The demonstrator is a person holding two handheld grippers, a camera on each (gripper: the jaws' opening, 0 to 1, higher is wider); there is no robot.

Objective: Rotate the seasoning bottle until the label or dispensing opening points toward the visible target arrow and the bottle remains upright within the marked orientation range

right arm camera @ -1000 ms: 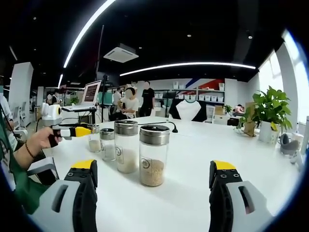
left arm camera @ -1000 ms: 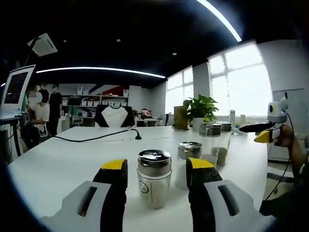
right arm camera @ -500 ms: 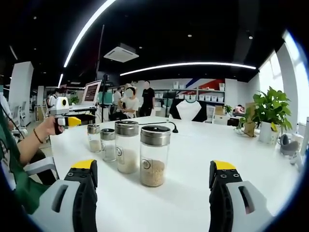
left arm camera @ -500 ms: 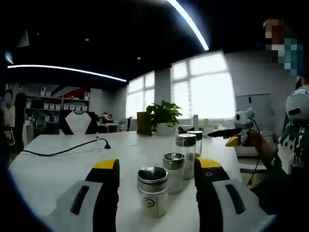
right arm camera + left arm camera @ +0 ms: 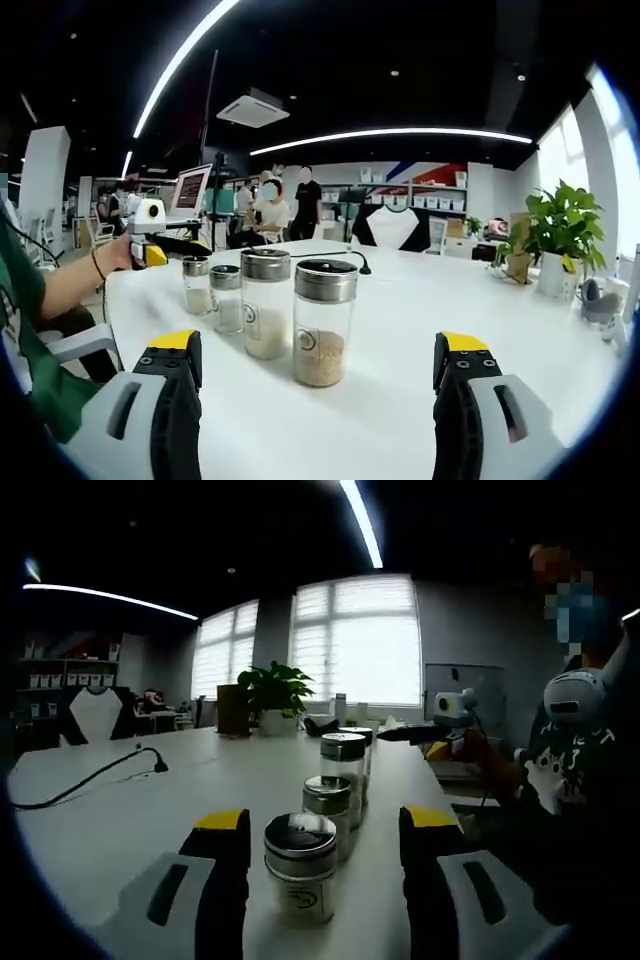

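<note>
White table (image 5: 400, 300) in a lit office — four bottles (image 5: 324, 322) in line; both tools' jaws spread wide.

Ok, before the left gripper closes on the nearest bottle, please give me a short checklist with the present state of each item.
1. Left gripper open, jaws either side of the nearest seasoning bottle: ok.
2. Bottle upright, metal lid on: ok.
3. Room from the next bottle behind it: cannot tell, they overlap in the left gripper view.
4. Target arrow on the white table: cannot tell, no arrow shows.
5. Label direction: round mark faces the left gripper view; against the target, cannot tell.
6. Right gripper open and holding nothing: ok.
</note>
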